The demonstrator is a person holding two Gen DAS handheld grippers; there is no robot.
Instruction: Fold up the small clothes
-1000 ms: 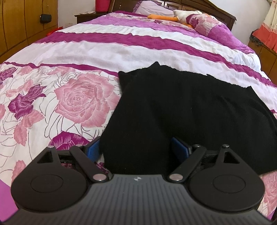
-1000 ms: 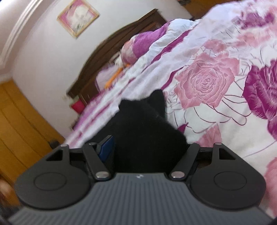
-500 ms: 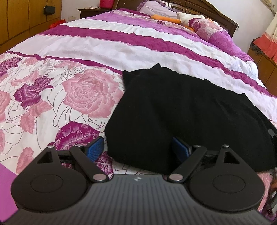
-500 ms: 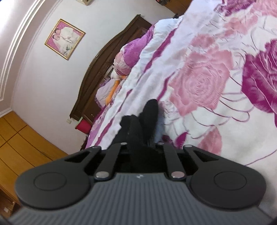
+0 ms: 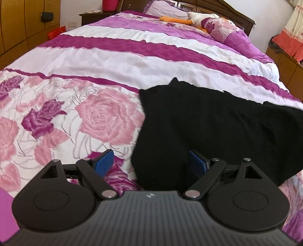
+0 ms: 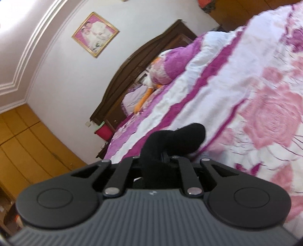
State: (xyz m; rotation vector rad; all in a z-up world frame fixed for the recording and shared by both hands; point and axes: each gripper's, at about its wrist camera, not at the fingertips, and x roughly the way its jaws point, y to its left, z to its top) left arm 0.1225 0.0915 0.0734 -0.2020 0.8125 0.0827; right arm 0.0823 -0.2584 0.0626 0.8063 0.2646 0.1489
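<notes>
The right gripper (image 6: 154, 162) is clamped tight on a bunched edge of the black cloth (image 5: 217, 128), so that side can probably be lifted and laid over for a fold. The left gripper (image 5: 151, 162) is held wide apart, with the near corner of the cloth between its blue pads (image 5: 103, 160) but not pinched. The cloth is spread on the rose bedspread (image 5: 106, 117), from 12 to 3 o'clock of the left gripper. A toy duck (image 5: 191, 18) and a pillow (image 5: 219, 28) are seen at 1 o'clock, by the wooden headboard (image 6: 144, 62).

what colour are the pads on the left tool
Blue pads, on black arms. They show best in the left wrist view.
</notes>
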